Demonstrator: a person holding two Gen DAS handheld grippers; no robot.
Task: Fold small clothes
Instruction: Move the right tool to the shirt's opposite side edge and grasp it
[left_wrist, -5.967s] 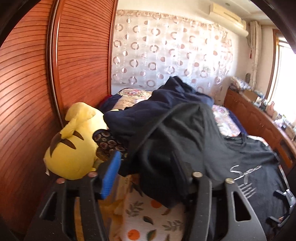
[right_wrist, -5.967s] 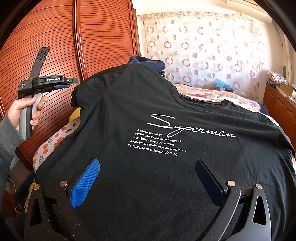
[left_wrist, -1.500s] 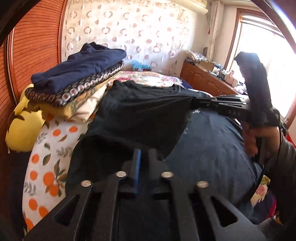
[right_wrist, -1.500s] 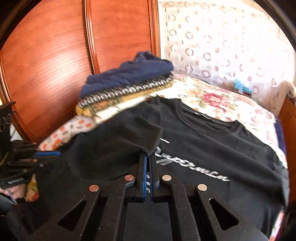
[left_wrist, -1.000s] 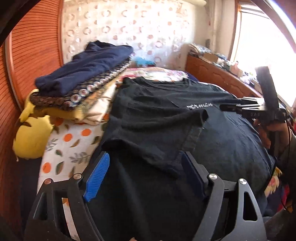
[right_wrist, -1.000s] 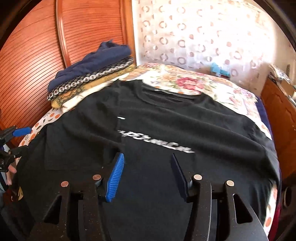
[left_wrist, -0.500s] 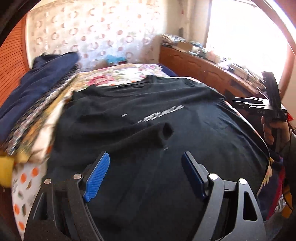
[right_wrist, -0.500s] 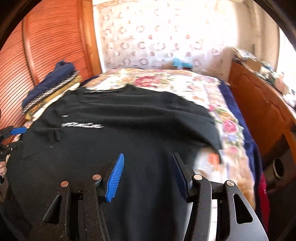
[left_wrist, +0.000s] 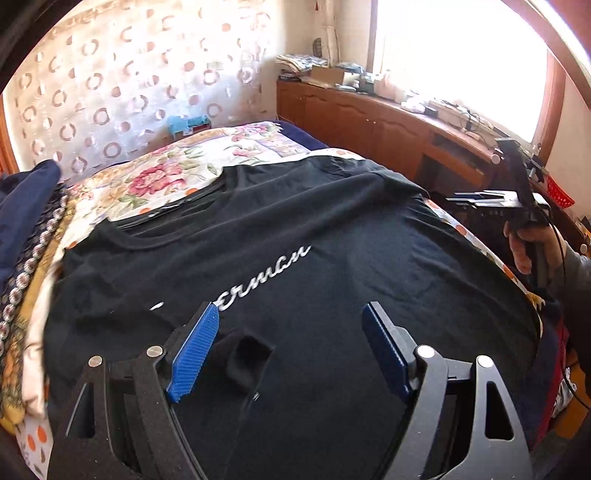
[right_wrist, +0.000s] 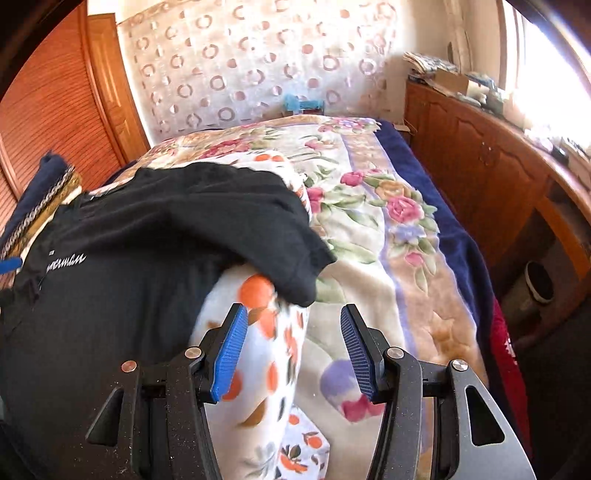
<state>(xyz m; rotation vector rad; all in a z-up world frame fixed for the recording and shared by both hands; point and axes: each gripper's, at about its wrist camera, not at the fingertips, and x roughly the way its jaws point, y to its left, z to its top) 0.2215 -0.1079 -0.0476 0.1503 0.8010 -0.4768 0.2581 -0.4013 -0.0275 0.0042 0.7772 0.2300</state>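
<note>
A black T-shirt (left_wrist: 332, 258) with white script print lies face up across the bed. Its left sleeve (left_wrist: 247, 354) is folded in over the chest, cuff opening showing. My left gripper (left_wrist: 290, 347) hovers open above that cuff, nothing between its blue pads. In the right wrist view the shirt's right sleeve (right_wrist: 288, 254) drapes flat onto the bedding. My right gripper (right_wrist: 291, 350) stands open just short of the sleeve's tip, over the orange-print sheet. The right gripper (left_wrist: 517, 206) also shows in the left wrist view, held by a hand at the bed's right edge.
A stack of folded clothes (left_wrist: 22, 221) sits at the bed's left, by the wooden wardrobe (right_wrist: 48, 103). A floral blanket (right_wrist: 388, 229) covers the far and right side of the bed. A wooden cabinet (right_wrist: 480, 155) with clutter on top runs along the right under the window.
Both grippers, shut on the folded left sleeve earlier, opened and let it go. Both then swung right: the left over the shirt's middle, the right to the right sleeve.
</note>
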